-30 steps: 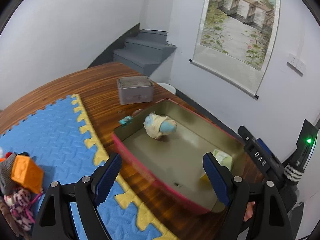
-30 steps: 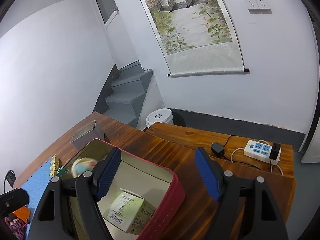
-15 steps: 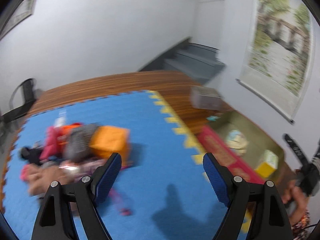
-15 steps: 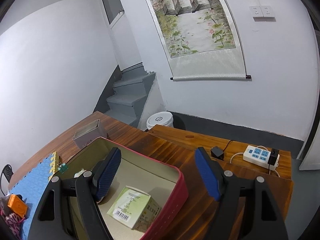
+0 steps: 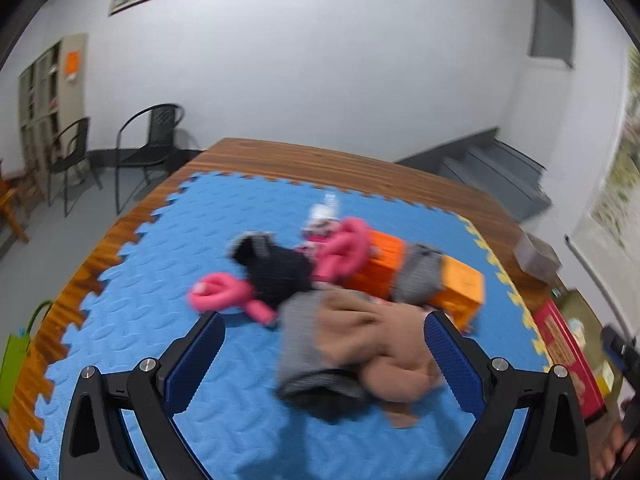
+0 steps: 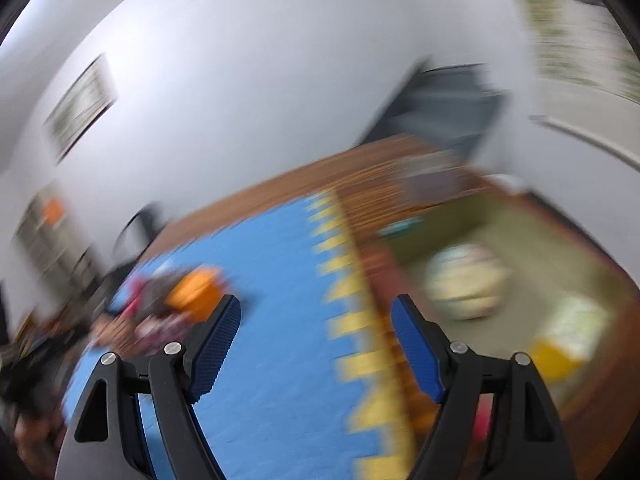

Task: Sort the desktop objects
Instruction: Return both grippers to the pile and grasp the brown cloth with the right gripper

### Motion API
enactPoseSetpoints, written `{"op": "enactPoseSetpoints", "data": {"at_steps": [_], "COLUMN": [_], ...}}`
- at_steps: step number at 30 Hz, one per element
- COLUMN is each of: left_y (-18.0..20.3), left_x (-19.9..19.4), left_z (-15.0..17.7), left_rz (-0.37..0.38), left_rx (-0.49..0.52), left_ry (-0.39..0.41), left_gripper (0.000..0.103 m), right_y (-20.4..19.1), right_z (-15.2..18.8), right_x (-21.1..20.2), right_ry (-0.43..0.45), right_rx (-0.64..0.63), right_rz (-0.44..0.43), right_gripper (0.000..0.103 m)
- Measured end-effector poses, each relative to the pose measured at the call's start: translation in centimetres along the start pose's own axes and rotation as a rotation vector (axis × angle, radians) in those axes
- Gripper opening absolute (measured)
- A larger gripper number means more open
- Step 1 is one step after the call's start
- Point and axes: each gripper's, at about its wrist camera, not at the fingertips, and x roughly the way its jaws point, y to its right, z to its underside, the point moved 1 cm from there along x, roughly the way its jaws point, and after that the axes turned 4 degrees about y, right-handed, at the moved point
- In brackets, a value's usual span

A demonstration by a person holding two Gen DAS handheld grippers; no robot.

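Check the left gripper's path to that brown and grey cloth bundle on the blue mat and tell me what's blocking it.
Nothing visible blocks it. The left gripper is open and empty, and the brown and grey cloth bundle lies directly ahead on the blue mat, nearest of the pile. The view is blurred.

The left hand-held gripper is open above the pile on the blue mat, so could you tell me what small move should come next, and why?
Probably lower the left hand-held gripper onto the tan and grey cloth bundle and close. Its jaws are open and empty with that bundle between them, nearest in the pile, though the view is blurred.
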Motion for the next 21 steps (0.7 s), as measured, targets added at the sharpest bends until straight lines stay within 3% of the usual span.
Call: {"op": "enactPoseSetpoints", "data": {"at_steps": [6,14,21], "left_y": [-4.2,-7.4,-9.2], "left_x": [0.5,1.0,1.1], "left_z": [0.3,0.8,1.1], "left_rz": [-0.027,-0.022,-0.027], "left_rx": [-0.065,-0.133,-0.183], "left_ry": [-0.004,-0.007,-0.013], "left_gripper": [0.101,0.101,0.101], "right_y": [-9.1,-16.0,-19.5], "right_z": [1.8,2.9,4.1], "right_x": [4.0,8.3,11.6], "right_ry": [-0.139,-0.254,-0.301], "right_rx": [-0.179,-0.324,-0.409], "right_rz": [-0.209,-0.283,-0.276], "right_gripper": [0.081,0.081,0.081]}}
